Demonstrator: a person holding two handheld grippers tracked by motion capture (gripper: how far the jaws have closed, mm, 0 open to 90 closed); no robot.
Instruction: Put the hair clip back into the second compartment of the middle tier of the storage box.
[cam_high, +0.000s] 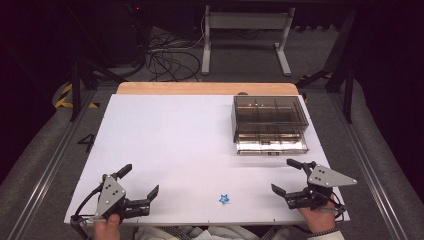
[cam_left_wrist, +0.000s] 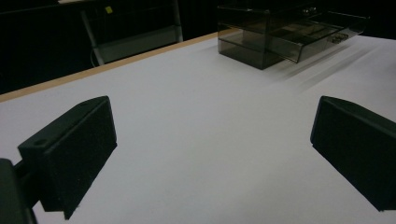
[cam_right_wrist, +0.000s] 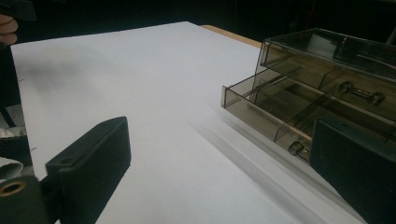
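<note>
I see both sets of jaws spread wide with nothing between them: the left gripper (cam_high: 140, 181) sits at the near left corner of the table, one jaw angled up and away, the other pointing toward the middle, and in the left gripper view (cam_left_wrist: 212, 158) only bare white surface lies between its black jaws. The right gripper (cam_high: 286, 176) rests at the near right edge, equally released, its jaws pointing leftward and toward the drawer unit. A hand (cam_high: 106, 227) grips the left tool from the bottom edge, and the other hand (cam_high: 316, 220) holds the right one. Nearest to the jaws, a small blue star-shaped piece (cam_high: 224, 199) lies flat on the white table top (cam_high: 165, 140), between the two grippers and closer to the right one, touching neither. Farther out, at the far right of the table, stands a smoky transparent drawer unit (cam_high: 270, 117) whose lower drawer (cam_high: 271, 143) is pulled out toward me; in the right gripper view the drawer (cam_right_wrist: 280, 109) shows dividers and a small round knob (cam_right_wrist: 295, 148) on its front
</note>
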